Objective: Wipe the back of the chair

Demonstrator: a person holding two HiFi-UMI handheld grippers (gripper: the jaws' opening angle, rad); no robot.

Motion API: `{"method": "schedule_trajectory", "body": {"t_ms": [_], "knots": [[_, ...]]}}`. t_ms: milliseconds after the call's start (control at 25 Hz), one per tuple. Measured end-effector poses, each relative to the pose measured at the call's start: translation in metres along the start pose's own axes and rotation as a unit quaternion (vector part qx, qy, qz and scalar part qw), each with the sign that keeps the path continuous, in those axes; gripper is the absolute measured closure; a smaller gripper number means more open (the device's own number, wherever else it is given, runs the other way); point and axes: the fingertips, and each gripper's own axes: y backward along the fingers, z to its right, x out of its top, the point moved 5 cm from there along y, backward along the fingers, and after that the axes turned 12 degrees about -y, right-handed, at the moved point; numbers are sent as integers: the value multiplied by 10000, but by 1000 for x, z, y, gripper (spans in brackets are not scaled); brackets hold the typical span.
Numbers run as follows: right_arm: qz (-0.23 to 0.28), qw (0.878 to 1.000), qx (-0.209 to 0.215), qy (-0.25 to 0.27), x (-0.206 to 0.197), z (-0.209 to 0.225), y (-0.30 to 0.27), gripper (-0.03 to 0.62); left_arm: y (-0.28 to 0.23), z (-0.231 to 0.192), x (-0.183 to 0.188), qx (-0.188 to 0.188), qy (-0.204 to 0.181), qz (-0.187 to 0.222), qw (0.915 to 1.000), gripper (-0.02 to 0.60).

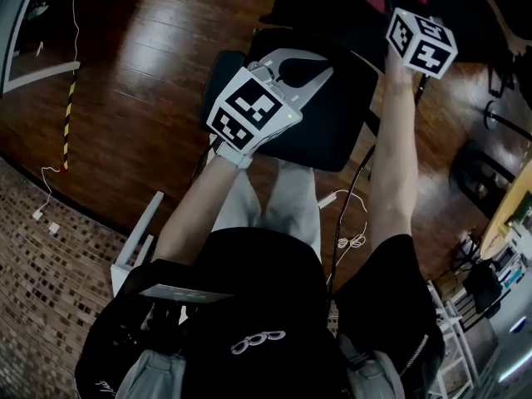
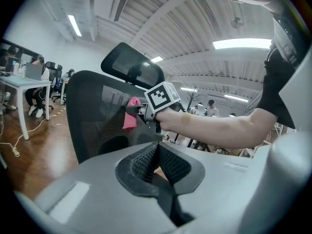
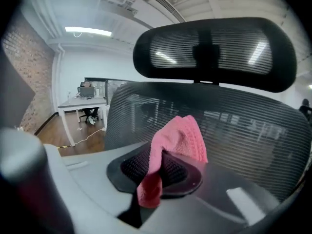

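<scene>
A black mesh office chair stands before me, its seat (image 1: pixel 332 123) below in the head view. Its back (image 3: pixel 243 140) and headrest (image 3: pixel 214 50) fill the right gripper view. My right gripper (image 3: pixel 158 157) is shut on a pink cloth (image 3: pixel 178 140), held close against the mesh back. In the left gripper view, the right gripper (image 2: pixel 139 112) presses that cloth (image 2: pixel 130 114) on the chair back (image 2: pixel 92 111) below the headrest (image 2: pixel 131 65). My left gripper (image 2: pixel 156 147) is shut with nothing in it. It hovers over the seat (image 1: pixel 312 66), apart from the back.
Wood floor lies around the chair, with white cables (image 1: pixel 351 241) near my feet and a white stand (image 1: pixel 137 239) at the left. Striped tape (image 1: pixel 68 110) marks the floor. People sit at a desk (image 2: pixel 24 79) farther off. Another dark chair base (image 1: pixel 490 173) stands at the right.
</scene>
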Motion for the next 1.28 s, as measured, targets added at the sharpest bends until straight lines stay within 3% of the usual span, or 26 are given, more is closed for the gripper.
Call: {"method": "schedule_trajectory", "body": {"t_ms": [400, 720, 1040, 1280], "knots": [[-148, 9952, 919, 297, 19, -105, -57, 549, 45, -42, -3, 421, 270, 16, 9987, 591], [-41, 9744, 2091, 824, 45, -205, -81, 549, 65, -61, 2, 522, 356, 19, 9980, 591], [-3, 9754, 2041, 832, 54, -187, -82, 549, 52, -72, 14, 464, 319, -5, 9984, 591], [178, 9852, 1598, 601, 59, -134, -54, 549, 26, -65, 34, 198, 156, -48, 9997, 591]]}}
